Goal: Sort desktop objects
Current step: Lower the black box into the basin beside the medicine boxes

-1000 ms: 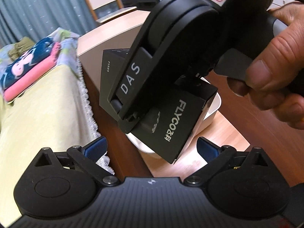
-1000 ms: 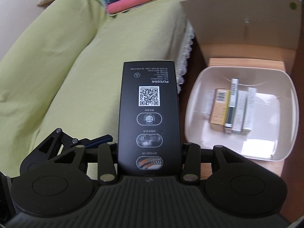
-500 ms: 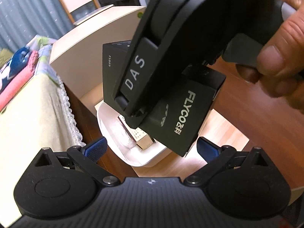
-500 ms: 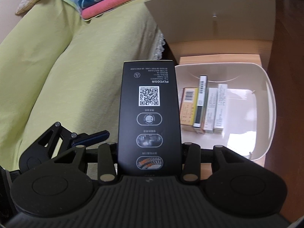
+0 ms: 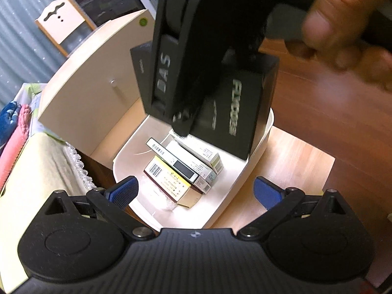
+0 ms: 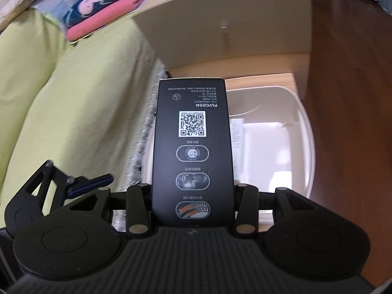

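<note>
My right gripper [image 6: 192,196] is shut on a tall black FLYCO box [image 6: 192,134] with a QR code, held upright. In the left wrist view that black box [image 5: 235,112] hangs just above the far part of a white plastic bin [image 5: 259,152], with my right gripper [image 5: 193,107] and a person's hand [image 5: 343,31] over it. Several small cartons [image 5: 181,171] lie side by side inside the bin. My left gripper [image 5: 196,192] is open at the bin's near rim, with nothing between its blue pads. In the right wrist view, the bin [image 6: 306,122] lies behind and right of the box.
The bin rests on a light wooden board [image 5: 294,166] on a dark red-brown desktop [image 5: 330,112]. A cream cabinet panel [image 5: 93,93] stands right behind the bin. To the left lie a yellow-green cover [image 6: 73,98] with a lace edge and folded clothes [image 6: 107,7].
Both grippers have swung right, towards the bin. The black box, earlier left of the bin over the yellow cover, now hangs above the bin. The cartons have come into the left wrist view.
</note>
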A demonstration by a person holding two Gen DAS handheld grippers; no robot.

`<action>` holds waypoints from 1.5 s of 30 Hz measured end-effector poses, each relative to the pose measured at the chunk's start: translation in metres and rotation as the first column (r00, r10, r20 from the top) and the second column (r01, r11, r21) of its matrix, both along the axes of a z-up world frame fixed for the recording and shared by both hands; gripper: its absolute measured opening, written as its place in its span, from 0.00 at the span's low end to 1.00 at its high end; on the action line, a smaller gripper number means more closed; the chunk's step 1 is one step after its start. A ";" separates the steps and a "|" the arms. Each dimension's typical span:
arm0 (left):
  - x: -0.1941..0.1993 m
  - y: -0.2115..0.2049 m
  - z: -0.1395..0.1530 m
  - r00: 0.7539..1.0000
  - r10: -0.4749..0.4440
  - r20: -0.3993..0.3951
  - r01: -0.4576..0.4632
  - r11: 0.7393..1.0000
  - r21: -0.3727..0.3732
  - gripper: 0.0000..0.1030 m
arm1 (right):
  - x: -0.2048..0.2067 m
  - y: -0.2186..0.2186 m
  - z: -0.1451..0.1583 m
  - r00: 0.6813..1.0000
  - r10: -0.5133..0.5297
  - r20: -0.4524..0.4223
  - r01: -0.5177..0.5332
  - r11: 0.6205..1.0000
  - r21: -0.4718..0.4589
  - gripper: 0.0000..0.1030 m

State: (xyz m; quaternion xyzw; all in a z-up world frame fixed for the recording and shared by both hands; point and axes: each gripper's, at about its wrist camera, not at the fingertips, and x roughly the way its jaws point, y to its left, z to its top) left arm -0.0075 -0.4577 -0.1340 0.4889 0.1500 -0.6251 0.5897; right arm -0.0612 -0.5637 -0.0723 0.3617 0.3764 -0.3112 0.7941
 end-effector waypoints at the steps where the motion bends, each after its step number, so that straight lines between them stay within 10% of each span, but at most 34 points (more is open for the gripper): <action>1: -0.005 0.004 -0.003 1.000 -0.003 0.001 0.003 1.000 0.003 0.98 | -0.001 -0.004 -0.003 1.000 -0.008 -0.008 0.008 1.000 -0.003 0.38; 45: 0.018 -0.032 -0.067 0.990 -0.005 0.139 0.003 1.000 0.015 0.98 | 0.028 -0.071 -0.127 0.965 -0.059 -0.254 0.056 0.998 -0.018 0.38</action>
